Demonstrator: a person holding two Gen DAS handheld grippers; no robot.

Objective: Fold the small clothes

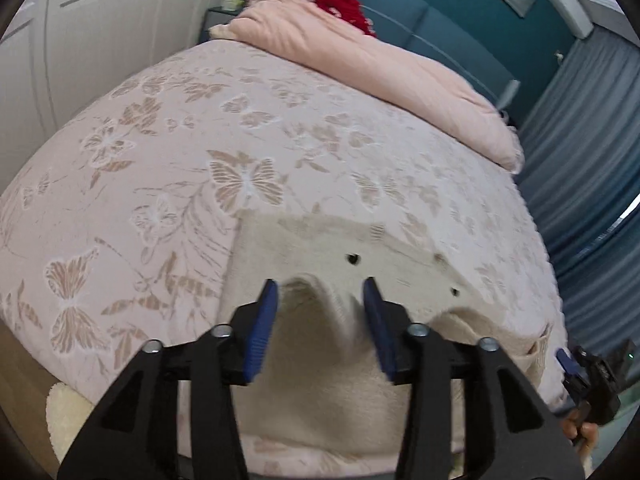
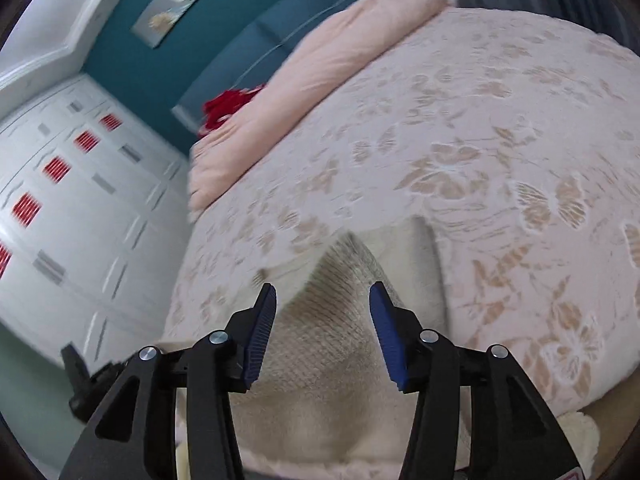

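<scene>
A cream knitted garment (image 1: 320, 248) lies on the pink butterfly bedspread (image 1: 160, 184) near the bed's front edge, with small dark marks on its upper layer. My left gripper (image 1: 321, 284) hovers over it, open; a raised ridge of the cloth stands between the blue pads, which do not press on it. In the right wrist view the same garment (image 2: 340, 320) shows a ribbed fold. My right gripper (image 2: 323, 286) is open just above that fold, holding nothing. The right gripper (image 1: 588, 376) also shows at the left wrist view's lower right edge, in a hand.
A pink duvet (image 1: 360, 60) and a red item (image 1: 344, 4) lie at the head of the bed against a teal headboard. White wardrobe doors (image 2: 80, 200) stand on one side, grey curtains (image 1: 580, 140) on the other. A fluffy cream item (image 1: 64, 412) sits below the bed's edge.
</scene>
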